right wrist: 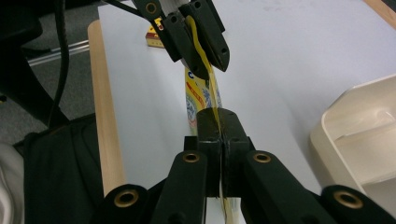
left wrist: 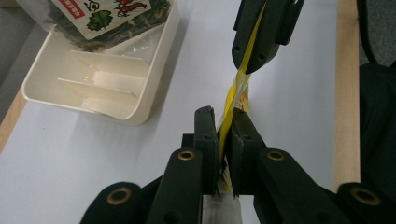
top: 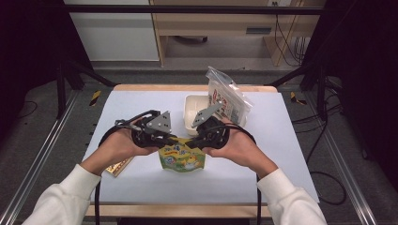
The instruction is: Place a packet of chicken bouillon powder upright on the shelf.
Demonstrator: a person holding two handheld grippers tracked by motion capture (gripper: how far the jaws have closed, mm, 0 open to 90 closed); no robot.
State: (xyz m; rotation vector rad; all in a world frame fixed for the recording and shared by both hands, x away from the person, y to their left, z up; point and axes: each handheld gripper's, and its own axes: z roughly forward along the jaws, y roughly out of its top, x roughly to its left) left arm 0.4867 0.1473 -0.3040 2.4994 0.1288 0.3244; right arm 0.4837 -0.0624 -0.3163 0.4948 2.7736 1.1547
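Note:
A yellow-green snack pouch (top: 182,158) with cartoon print hangs upright just above the white table (top: 141,108), gripped at its top edge from both sides. My left gripper (top: 170,139) is shut on the pouch's left top corner; in the left gripper view its jaws pinch the yellow film (left wrist: 229,122). My right gripper (top: 193,140) is shut on the right top corner, and the right gripper view has the pouch edge (right wrist: 211,95) running between its closed jaws toward the other gripper (right wrist: 205,59).
A cream divided tray (top: 191,115) stands behind the grippers, with a clear bag of dried food (top: 228,98) leaning in it. A small gold-edged packet (top: 117,167) lies at the table's front left. Wooden table edges frame the white mat.

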